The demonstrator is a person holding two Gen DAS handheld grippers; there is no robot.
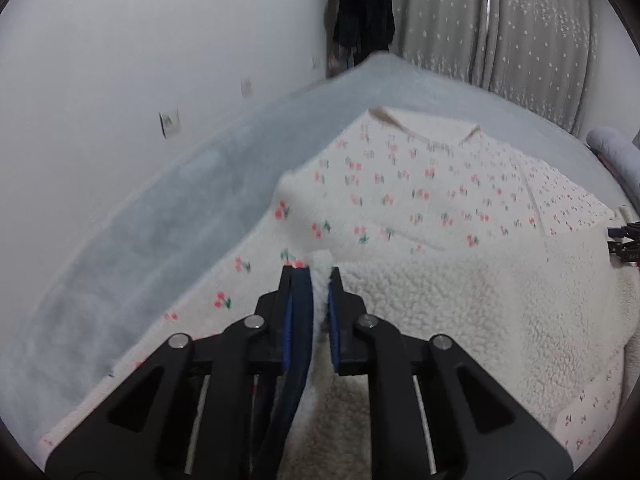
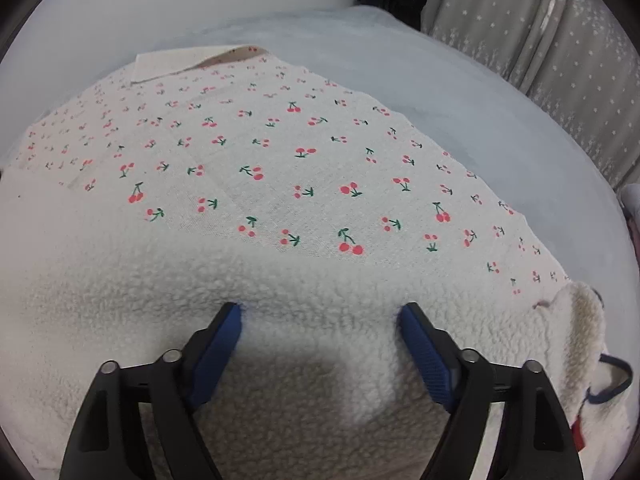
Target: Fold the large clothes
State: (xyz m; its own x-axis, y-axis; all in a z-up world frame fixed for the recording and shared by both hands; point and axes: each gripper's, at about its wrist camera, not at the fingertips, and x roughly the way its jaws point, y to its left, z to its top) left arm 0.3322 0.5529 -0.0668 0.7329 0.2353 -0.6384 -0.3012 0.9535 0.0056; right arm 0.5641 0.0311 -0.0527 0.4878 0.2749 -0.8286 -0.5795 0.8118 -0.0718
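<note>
A large white garment with a red cherry print (image 1: 420,184) lies spread on the bed; its fleecy white lining (image 1: 440,312) is turned up over it. My left gripper (image 1: 320,276) is shut on a fold of the fleecy lining at the garment's near edge. In the right wrist view the cherry-print side (image 2: 280,152) fills the middle and the fleecy lining (image 2: 304,360) lies under my right gripper (image 2: 320,312), which is open, its blue pads (image 2: 224,336) resting on the fleece with nothing between them.
A pale blue-grey bedsheet (image 1: 160,208) covers the bed around the garment. A white wall (image 1: 120,60) runs along the left. Grey star-print curtains (image 1: 520,32) hang behind, with dark clothes (image 1: 360,12) in the corner. A dark blue cord (image 2: 612,384) lies at the garment's right edge.
</note>
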